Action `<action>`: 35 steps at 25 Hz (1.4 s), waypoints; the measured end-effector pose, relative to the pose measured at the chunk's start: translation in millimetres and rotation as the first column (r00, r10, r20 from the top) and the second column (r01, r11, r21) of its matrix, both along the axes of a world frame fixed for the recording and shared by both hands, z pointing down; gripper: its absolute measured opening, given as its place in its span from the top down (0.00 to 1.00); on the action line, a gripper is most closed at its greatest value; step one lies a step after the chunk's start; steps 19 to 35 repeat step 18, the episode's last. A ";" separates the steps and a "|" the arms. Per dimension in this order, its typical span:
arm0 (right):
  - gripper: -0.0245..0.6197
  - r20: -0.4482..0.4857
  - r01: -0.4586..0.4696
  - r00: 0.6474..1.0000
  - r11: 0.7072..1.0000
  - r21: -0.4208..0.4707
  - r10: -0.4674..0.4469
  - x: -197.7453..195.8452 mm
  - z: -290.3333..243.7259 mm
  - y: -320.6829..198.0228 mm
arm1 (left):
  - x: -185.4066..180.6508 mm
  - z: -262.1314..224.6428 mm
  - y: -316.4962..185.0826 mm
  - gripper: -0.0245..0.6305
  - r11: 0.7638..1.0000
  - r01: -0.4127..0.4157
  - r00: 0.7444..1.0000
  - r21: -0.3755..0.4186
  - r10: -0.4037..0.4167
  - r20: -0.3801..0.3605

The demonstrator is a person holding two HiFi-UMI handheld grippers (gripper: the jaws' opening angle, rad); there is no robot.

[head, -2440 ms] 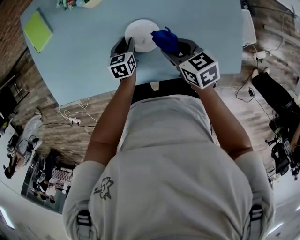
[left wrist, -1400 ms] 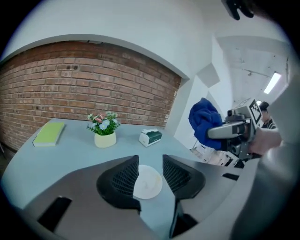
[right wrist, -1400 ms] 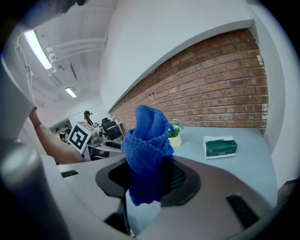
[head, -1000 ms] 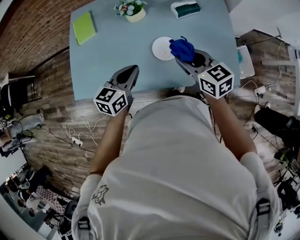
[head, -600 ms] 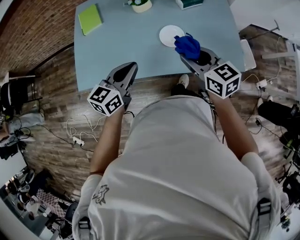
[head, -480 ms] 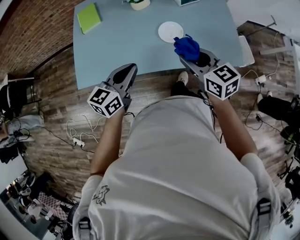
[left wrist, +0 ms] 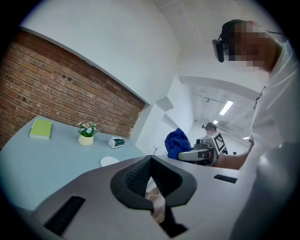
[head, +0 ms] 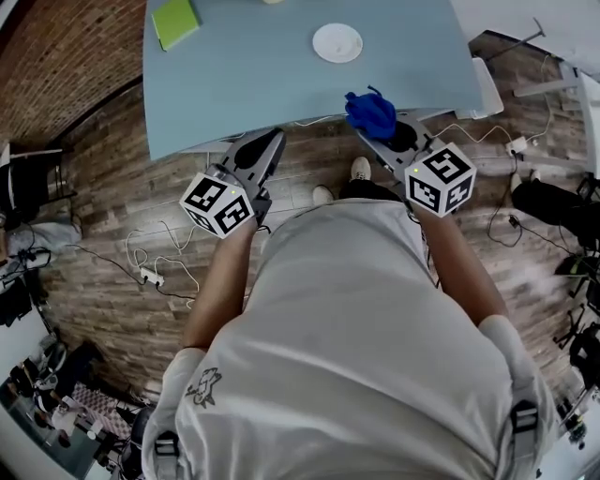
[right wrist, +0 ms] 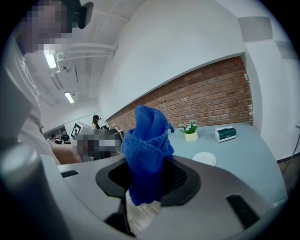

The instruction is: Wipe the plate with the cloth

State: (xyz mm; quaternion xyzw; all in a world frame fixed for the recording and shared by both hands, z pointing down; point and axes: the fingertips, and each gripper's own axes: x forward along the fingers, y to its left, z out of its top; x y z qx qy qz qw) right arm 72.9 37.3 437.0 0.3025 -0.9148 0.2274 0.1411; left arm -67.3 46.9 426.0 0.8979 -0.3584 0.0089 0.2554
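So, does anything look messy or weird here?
Nothing is spilled or broken. One odd bit: the blue cloth, pinched in the right claw, is out over the floor, away from the plate sitting bare on the table.

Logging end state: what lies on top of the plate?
Nothing shows on the plate; it lies bare on the table. The cloth is clamped in the right gripper. Its underside is hidden.

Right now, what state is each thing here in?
left gripper: shut, empty
right gripper: shut on the cloth
cloth: bunched, held away from the plate
plate: flat on the table, nothing touching it
green pad: lying flat on the table
flower pot: upright
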 end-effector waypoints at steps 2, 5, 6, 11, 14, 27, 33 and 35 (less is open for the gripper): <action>0.74 0.005 0.001 1.000 1.000 0.003 -0.001 -1.1 -1.1 8.8 | 4.0 0.6 9.4 0.95 1.000 -0.016 1.000 -0.002 0.016 0.003; 0.74 0.010 -0.004 1.000 1.000 0.007 0.004 -1.7 -3.1 18.8 | 7.4 1.4 20.5 0.95 1.000 -0.030 1.000 -0.006 0.030 0.001; 0.74 0.011 -0.004 1.000 1.000 0.005 0.004 -2.0 -3.2 20.1 | 7.9 0.6 21.9 0.95 1.000 -0.031 1.000 -0.006 0.031 0.000; 0.74 0.013 -0.005 1.000 1.000 0.002 0.005 -2.3 -4.8 22.4 | 14.0 -4.4 24.2 0.95 0.999 -0.039 0.999 -0.005 0.039 0.008; 0.74 0.018 -0.006 1.000 1.000 0.001 0.006 -1.6 -4.9 27.7 | 16.9 -4.9 27.6 0.95 0.999 -0.038 0.999 -0.013 0.038 -0.005; 0.74 0.016 -0.003 1.000 1.000 0.000 0.003 0.4 -2.9 35.8 | 20.3 -4.8 31.6 0.95 0.999 -0.031 0.999 -0.015 0.031 -0.009; 0.74 0.016 -0.003 1.000 1.000 0.000 0.003 0.4 -2.9 35.8 | 20.3 -4.8 31.6 0.95 0.999 -0.031 0.999 -0.015 0.031 -0.009; 0.74 0.016 -0.003 1.000 1.000 0.000 0.003 0.4 -2.9 35.8 | 20.3 -4.8 31.6 0.95 0.999 -0.031 0.999 -0.015 0.031 -0.009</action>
